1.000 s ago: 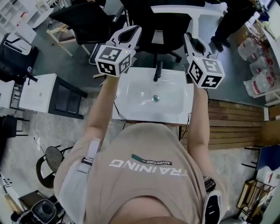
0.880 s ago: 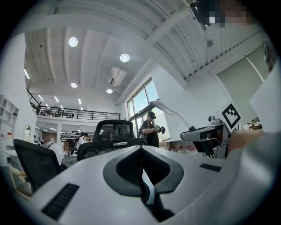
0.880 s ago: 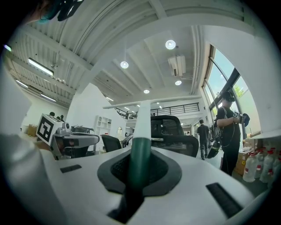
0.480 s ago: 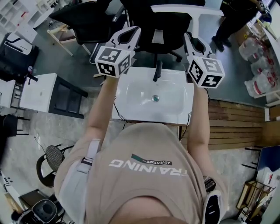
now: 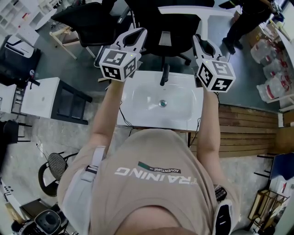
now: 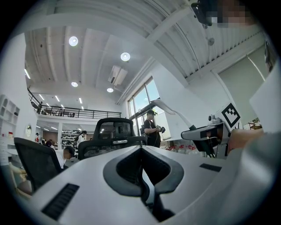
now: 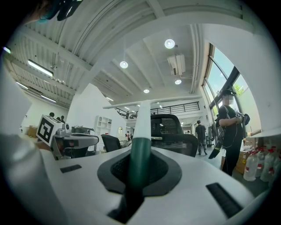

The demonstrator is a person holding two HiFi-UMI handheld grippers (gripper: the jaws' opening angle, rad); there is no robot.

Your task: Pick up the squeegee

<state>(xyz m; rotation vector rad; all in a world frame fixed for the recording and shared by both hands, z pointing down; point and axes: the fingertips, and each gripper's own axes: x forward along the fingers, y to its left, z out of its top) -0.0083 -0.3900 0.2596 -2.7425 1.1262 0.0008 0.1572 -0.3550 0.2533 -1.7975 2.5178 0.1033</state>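
Right gripper view: right claw (image 7: 137, 172) clamped on green-handled white squeegee (image 7: 142, 127); left claw (image 6: 142, 151) clenched, nothing between.

Bright ceiling lamps (image 6: 125, 56) overhead; fisheye edges darken and bend.

My right claw (image 5: 200, 41) clamps the plastic squeegee (image 7: 139, 154) by its dark green handle. The squeegee juts level out of the jaws toward twelve o'clock, its white neck ending in a long white blade (image 5: 183, 9) set crosswise, nine to three.
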